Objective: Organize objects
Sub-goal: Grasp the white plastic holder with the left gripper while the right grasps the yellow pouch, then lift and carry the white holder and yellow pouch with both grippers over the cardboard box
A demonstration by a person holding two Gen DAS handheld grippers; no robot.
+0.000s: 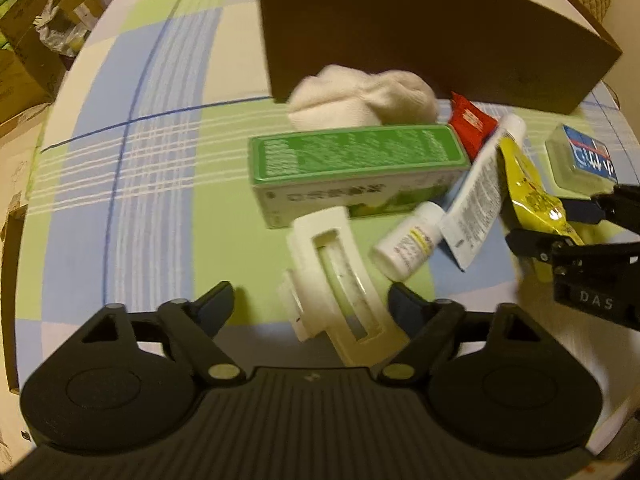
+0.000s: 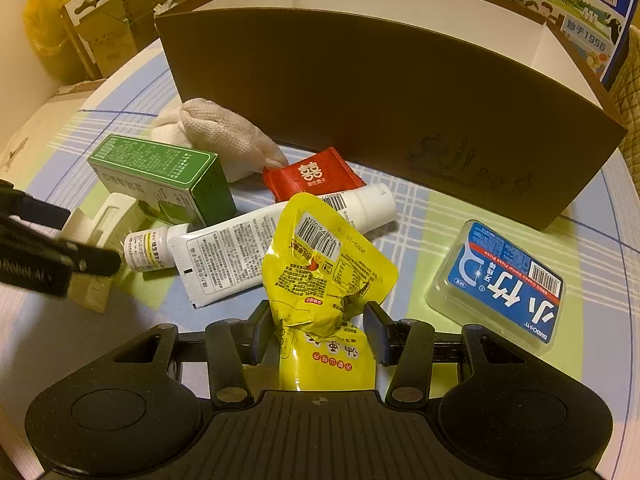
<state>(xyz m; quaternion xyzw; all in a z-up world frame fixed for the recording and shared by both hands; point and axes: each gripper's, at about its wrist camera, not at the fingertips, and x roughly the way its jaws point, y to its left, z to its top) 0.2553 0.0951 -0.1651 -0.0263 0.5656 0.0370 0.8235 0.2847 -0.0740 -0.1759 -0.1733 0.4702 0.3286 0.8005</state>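
Note:
My right gripper [image 2: 318,330] is shut on a crumpled yellow pouch [image 2: 320,264], which rises between its jaws; it also shows in the left wrist view [image 1: 532,196]. My left gripper [image 1: 310,306] is open around a white plastic holder [image 1: 340,280] lying on the cloth, with its right finger beside the holder. A small white pill bottle [image 1: 404,242], a white tube [image 1: 480,192], a green carton [image 1: 352,168], a red packet [image 2: 312,178], a white cloth bundle [image 1: 360,98] and a blue-labelled floss box [image 2: 500,284] lie around.
A large brown cardboard box [image 2: 380,100] with white inside stands open behind the pile. The checked tablecloth [image 1: 140,160] covers a round table. Cardboard boxes [image 1: 24,60] stand on the floor to the left.

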